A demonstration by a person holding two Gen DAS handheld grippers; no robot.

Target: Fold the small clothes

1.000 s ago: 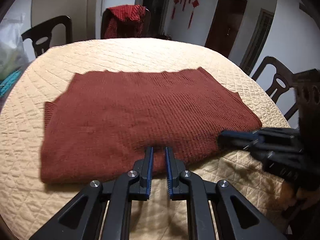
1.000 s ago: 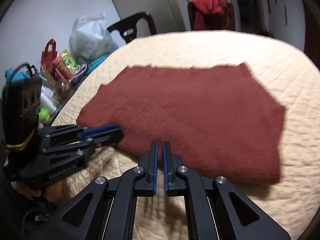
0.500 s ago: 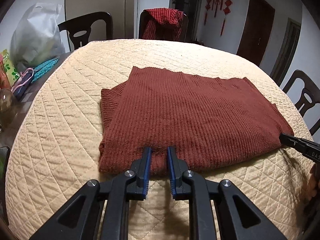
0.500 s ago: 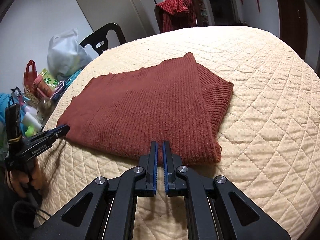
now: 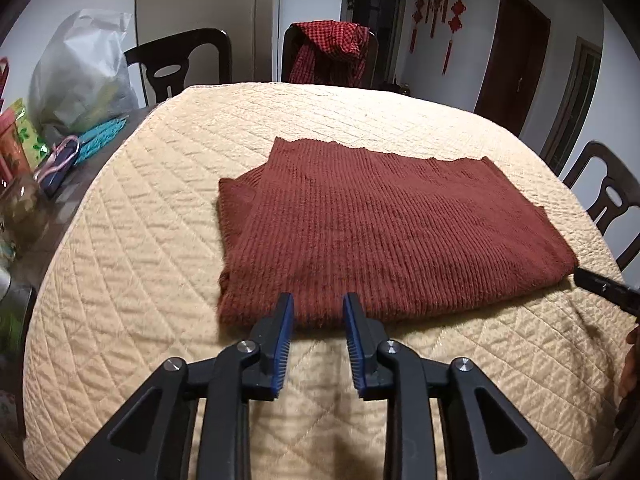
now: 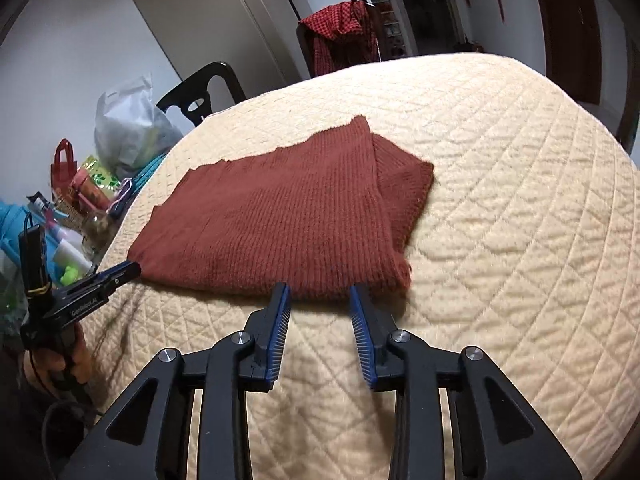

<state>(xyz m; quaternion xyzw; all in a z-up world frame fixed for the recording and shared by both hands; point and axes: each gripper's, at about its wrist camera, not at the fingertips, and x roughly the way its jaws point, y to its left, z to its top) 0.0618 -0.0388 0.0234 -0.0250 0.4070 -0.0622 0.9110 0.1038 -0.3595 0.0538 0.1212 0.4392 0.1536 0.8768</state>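
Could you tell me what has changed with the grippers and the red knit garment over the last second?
Both grippers were clamped on the near edge of the red knit garment and have let it go: the left gripper and right gripper are opening, with the hem now lying just beyond their fingertips. The views swung apart along that edge. The garment stays folded flat on the quilted table cover.

In the left wrist view the right gripper (image 5: 608, 290) is cut off by the right edge, only one finger showing. The sweater (image 5: 384, 232) hides its own lower layers. The bag (image 5: 80, 76) contents and the clutter (image 6: 80, 200) are too blurred to identify.
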